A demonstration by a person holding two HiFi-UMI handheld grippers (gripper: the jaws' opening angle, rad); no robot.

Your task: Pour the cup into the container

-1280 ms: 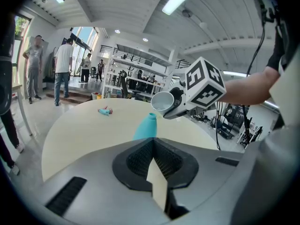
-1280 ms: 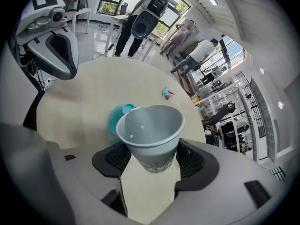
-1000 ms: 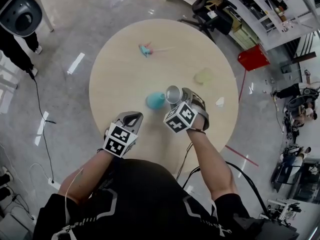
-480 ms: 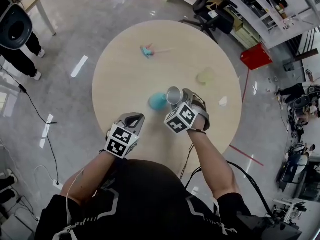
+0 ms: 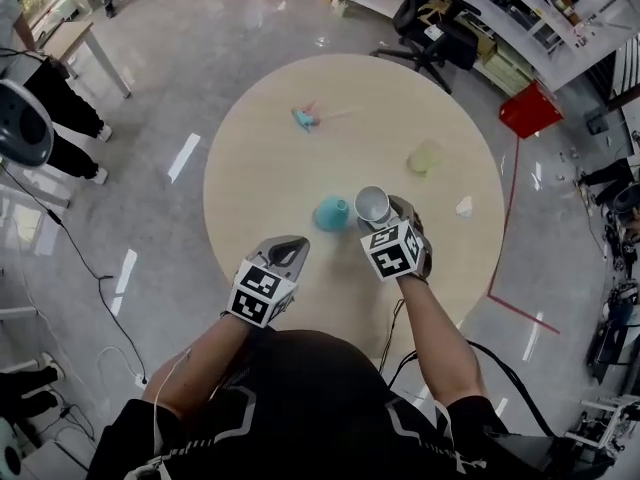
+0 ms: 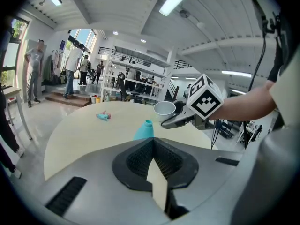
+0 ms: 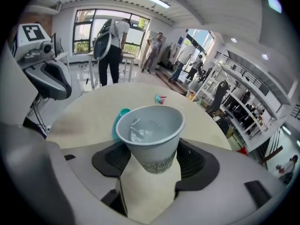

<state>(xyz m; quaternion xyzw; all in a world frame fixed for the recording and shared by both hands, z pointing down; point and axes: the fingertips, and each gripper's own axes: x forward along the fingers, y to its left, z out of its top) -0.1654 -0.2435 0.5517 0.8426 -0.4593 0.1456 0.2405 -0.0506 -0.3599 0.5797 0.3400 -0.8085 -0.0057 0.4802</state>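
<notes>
A grey-white paper cup [image 5: 372, 204] stands upright in my right gripper [image 5: 389, 219], just right of the teal container [image 5: 331, 213] on the round table. In the right gripper view the cup [image 7: 151, 134] fills the space between the jaws, which press on its lower half. Something pale lies inside it. The teal container [image 7: 120, 116] peeks out behind its left side. My left gripper [image 5: 289, 247] hovers near the table's front edge, shut and holding nothing. From it I see the container [image 6: 144, 129] and, beyond it, the held cup [image 6: 164, 108].
A small teal and pink toy [image 5: 305, 118] lies at the far side of the table [image 5: 260, 168]. A pale yellow-green thing [image 5: 425, 156] and a small white scrap [image 5: 464, 206] lie to the right. People stand on the floor to the left.
The head camera has shifted, so the table sits further right and lower in the picture. The cup stays beside the teal container in the right gripper. The left gripper stays shut.
</notes>
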